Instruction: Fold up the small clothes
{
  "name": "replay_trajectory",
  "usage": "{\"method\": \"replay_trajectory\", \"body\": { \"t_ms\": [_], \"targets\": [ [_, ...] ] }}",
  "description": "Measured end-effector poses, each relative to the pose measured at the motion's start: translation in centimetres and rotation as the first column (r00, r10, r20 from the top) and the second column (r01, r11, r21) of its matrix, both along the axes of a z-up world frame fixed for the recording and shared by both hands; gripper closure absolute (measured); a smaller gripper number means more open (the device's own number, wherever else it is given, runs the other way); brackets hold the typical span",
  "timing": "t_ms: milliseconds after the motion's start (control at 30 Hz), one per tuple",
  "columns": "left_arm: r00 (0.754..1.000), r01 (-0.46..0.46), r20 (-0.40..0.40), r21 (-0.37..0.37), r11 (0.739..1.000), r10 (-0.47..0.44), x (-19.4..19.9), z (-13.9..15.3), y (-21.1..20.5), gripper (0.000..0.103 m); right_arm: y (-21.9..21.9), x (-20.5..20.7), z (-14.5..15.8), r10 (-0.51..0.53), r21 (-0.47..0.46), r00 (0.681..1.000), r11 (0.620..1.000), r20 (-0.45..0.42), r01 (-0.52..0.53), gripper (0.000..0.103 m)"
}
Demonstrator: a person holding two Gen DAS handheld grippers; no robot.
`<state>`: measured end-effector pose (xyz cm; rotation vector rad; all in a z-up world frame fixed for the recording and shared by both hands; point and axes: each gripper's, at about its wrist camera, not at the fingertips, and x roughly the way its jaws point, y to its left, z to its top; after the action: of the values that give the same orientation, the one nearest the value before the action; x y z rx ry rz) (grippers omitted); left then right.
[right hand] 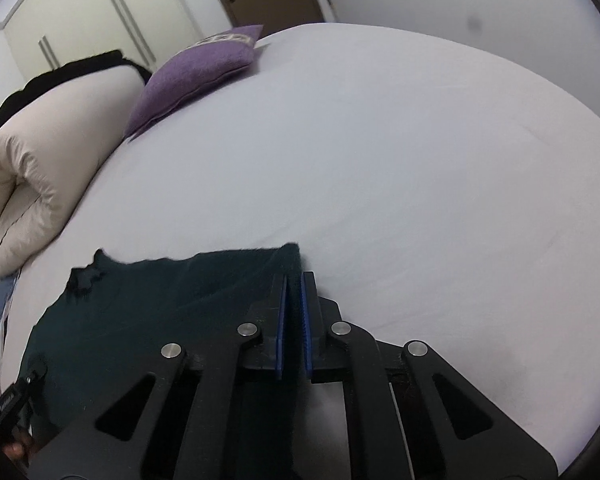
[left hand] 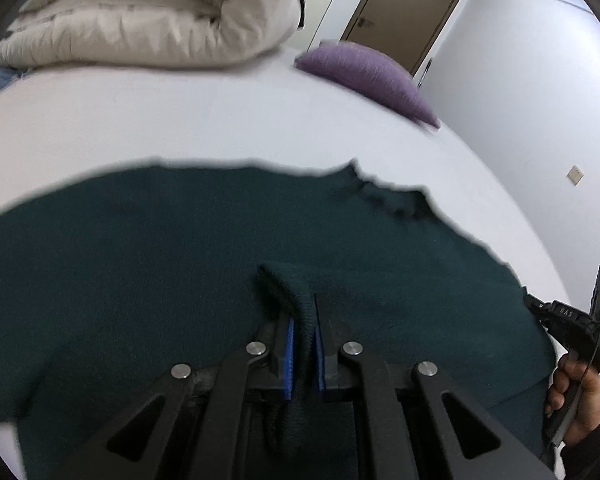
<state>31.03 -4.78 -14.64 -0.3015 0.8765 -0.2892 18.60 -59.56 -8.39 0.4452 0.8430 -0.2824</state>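
Note:
A dark green knit sweater [left hand: 160, 248] lies spread on the white bed [left hand: 220, 120]. My left gripper [left hand: 303, 320] is shut on a ribbed cuff or edge of the sweater, which stands up in a loop between the blue pads [left hand: 289, 344]. My right gripper [right hand: 295, 300] is shut on the sweater's right corner [right hand: 288, 256], at the edge of the fabric [right hand: 160, 304]. The right gripper and the hand holding it also show at the right edge of the left wrist view [left hand: 572, 328].
A rolled cream duvet [left hand: 148, 12] lies at the back of the bed, also seen in the right wrist view [right hand: 32, 168]. A purple cushion [left hand: 372, 76] sits beside it [right hand: 196, 72]. A wall, a brown door [left hand: 404, 12] and wardrobes [right hand: 100, 20] stand behind.

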Motion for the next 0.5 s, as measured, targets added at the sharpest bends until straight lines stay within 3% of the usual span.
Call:
{"method": "replay_trajectory", "body": {
  "t_ms": [67, 133, 267, 400, 433, 500],
  "targets": [
    [1.0, -0.007, -0.005, -0.026, 1.0, 0.007, 0.1, 0.1, 0.4, 0.091, -0.6, 0.3, -1.6, 0.004, 0.033, 1.0, 0.999, -0.021, -0.003, 0.1],
    [1.0, 0.001, -0.002, -0.037, 0.999, -0.001, 0.1, -0.1, 0.5, 0.09, -1.0, 0.5, -1.2, -0.002, 0.038, 1.0, 0.999, -0.021, 0.003, 0.098],
    [1.0, 0.007, -0.009, -0.074, 0.997, -0.007, 0.4, -0.4, 1.0, 0.089, 0.1, 0.1, 0.6, 0.012, -0.021, 0.998, 1.0, -0.062, -0.014, 0.085],
    [1.0, 0.01, 0.008, -0.05, 0.999, -0.009, 0.0, -0.1, 0.4, 0.087, 3.2, -3.7, 4.0, 0.074, -0.039, 0.996, 0.997, 0.043, -0.072, 0.084],
    [1.0, 0.011, 0.009, -0.048, 0.999, -0.011, -0.1, -0.1, 0.4, 0.085, 3.9, -4.1, 4.0, 0.1, -0.045, 0.994, 0.994, 0.035, -0.098, 0.08],
    [1.0, 0.018, -0.007, -0.05, 0.999, -0.018, 0.2, 0.1, 0.4, 0.082, 4.9, -4.5, 2.1, 0.135, -0.045, 0.99, 0.99, -0.037, -0.137, 0.056]
  ]
}}
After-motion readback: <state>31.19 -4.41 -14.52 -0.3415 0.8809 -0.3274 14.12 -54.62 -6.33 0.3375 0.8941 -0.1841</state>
